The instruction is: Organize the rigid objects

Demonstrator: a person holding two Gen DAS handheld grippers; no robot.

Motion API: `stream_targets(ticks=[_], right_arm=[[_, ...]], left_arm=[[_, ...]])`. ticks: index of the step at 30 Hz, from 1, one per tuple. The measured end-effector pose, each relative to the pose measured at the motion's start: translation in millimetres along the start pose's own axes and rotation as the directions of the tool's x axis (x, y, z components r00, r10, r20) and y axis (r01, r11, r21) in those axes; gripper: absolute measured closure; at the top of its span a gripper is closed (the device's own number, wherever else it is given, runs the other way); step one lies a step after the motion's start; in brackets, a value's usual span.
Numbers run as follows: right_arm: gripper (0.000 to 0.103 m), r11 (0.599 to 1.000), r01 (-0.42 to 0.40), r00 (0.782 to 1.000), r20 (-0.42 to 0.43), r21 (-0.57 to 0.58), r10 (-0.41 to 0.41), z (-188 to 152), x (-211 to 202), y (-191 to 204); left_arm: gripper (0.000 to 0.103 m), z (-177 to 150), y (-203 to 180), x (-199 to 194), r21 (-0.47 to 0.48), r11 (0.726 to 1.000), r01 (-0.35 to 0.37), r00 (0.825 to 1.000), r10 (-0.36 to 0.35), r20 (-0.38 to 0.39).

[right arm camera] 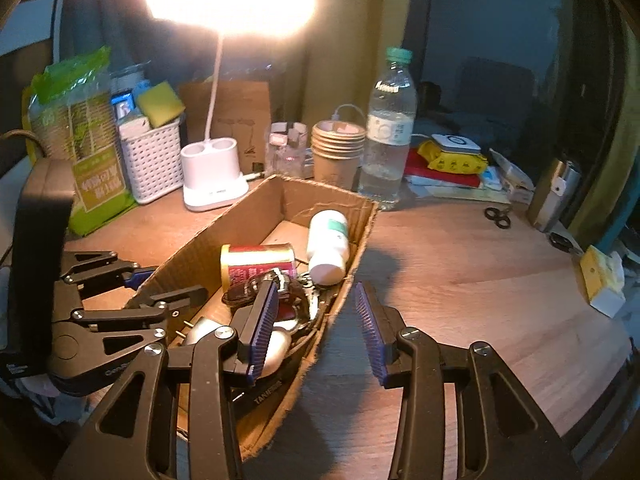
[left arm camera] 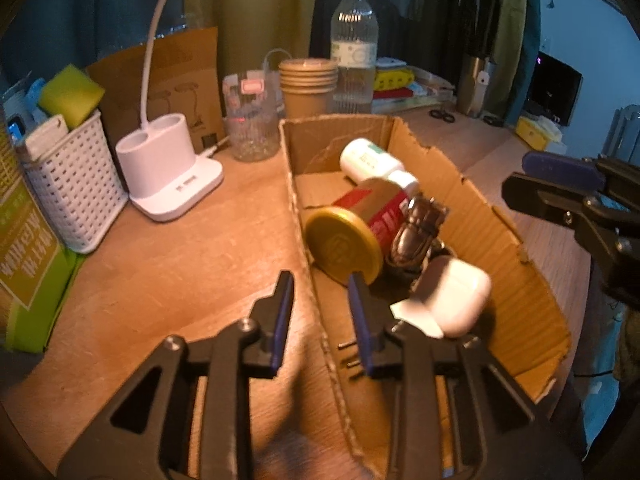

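An open cardboard box [left arm camera: 480, 216] [right arm camera: 360, 236] lies on the wooden desk. In it are a gold-lidded red can [left arm camera: 352, 236] [right arm camera: 256, 262] on its side, a white pill bottle [left arm camera: 374, 162] [right arm camera: 328, 244], a metal clip with keys [left arm camera: 416, 232] [right arm camera: 308, 300] and a white charger plug [left arm camera: 452, 300] [right arm camera: 200, 330]. My left gripper [left arm camera: 320, 312] is open and straddles the box's left wall near its front. My right gripper [right arm camera: 316, 328] is open and straddles the box's right wall. Neither holds anything.
At the back stand a white desk lamp [left arm camera: 168, 176] [right arm camera: 214, 178], a white basket [left arm camera: 72, 184] [right arm camera: 150, 168], paper cups [left arm camera: 307, 88] [right arm camera: 336, 156], a water bottle [left arm camera: 354, 48] [right arm camera: 388, 132], a glass jar [left arm camera: 250, 132] and a green bag [right arm camera: 80, 136]. Scissors [right arm camera: 498, 216] lie at the right.
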State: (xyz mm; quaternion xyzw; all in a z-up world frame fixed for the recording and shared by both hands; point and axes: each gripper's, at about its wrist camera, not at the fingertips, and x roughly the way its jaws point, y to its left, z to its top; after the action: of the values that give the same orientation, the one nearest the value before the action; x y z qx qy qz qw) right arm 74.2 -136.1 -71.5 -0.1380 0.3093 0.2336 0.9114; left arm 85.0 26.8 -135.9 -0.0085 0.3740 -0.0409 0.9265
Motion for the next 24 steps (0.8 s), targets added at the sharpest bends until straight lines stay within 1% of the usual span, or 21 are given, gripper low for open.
stream_targets(ticks=[1, 3, 5, 7, 8, 11, 13, 16, 18, 21, 24], right_arm=[[0.054, 1.000, 0.004, 1.000, 0.003, 0.006, -0.004, 0.7, -1.8, -1.4], [0.054, 1.000, 0.016, 1.000, 0.014, 0.017, -0.016, 2.1, -7.0, -4.5], [0.053, 0.999, 0.024, 0.999, 0.031, 0.029, -0.025, 4.0, -13.8, -7.4], [0.053, 0.999, 0.028, 0.999, 0.045, 0.037, -0.029, 5.4, -19.8, -9.6], [0.053, 0.999, 0.031, 0.998, 0.050, 0.039, -0.033, 6.3, -23.0, -11.0], [0.051, 0.998, 0.038, 0.997, 0.071, 0.054, -0.042, 8.7, -33.3, -17.8], [0.045, 0.996, 0.047, 0.994, 0.093, 0.073, -0.053, 11.5, -42.4, -24.4], [0.044, 0.994, 0.054, 0.990, 0.124, 0.096, -0.066, 12.8, -54.0, -30.5], [0.041, 0.991, 0.063, 0.985, 0.155, 0.116, -0.081, 13.6, -65.1, -35.3], [0.040, 0.987, 0.082, 0.975, 0.193, 0.138, -0.108, 14.4, -79.7, -41.2], [0.037, 0.984, 0.094, 0.969, 0.214, 0.151, -0.125, 13.7, -92.5, -45.4]], left_arm=[[0.072, 0.7, -1.0, -2.5, 0.003, 1.000, 0.000, 1.000, 0.000, 0.008], [0.071, 2.2, -3.4, -8.8, 0.014, 1.000, -0.003, 1.000, 0.002, 0.031], [0.067, 4.3, -6.4, -16.7, 0.022, 1.000, -0.003, 0.998, 0.002, 0.058], [0.046, 6.2, -7.9, -22.9, 0.022, 1.000, 0.002, 0.997, -0.004, 0.076], [0.044, 7.7, -8.2, -27.8, 0.015, 1.000, 0.012, 0.996, -0.014, 0.091], [0.043, 13.3, -12.0, -38.2, 0.008, 1.000, 0.016, 0.993, -0.016, 0.113], [0.043, 17.7, -14.6, -44.3, 0.003, 1.000, 0.016, 0.992, -0.016, 0.122], [0.042, 21.2, -19.3, -54.2, 0.004, 1.000, 0.012, 0.990, -0.012, 0.143], [0.042, 22.8, -24.6, -63.9, 0.014, 1.000, -0.004, 0.985, 0.002, 0.173], [0.041, 24.8, -33.8, -78.6, 0.024, 0.999, -0.025, 0.974, 0.019, 0.227], [0.040, 27.7, -43.9, -91.9, 0.038, 0.998, -0.041, 0.963, 0.030, 0.268]])
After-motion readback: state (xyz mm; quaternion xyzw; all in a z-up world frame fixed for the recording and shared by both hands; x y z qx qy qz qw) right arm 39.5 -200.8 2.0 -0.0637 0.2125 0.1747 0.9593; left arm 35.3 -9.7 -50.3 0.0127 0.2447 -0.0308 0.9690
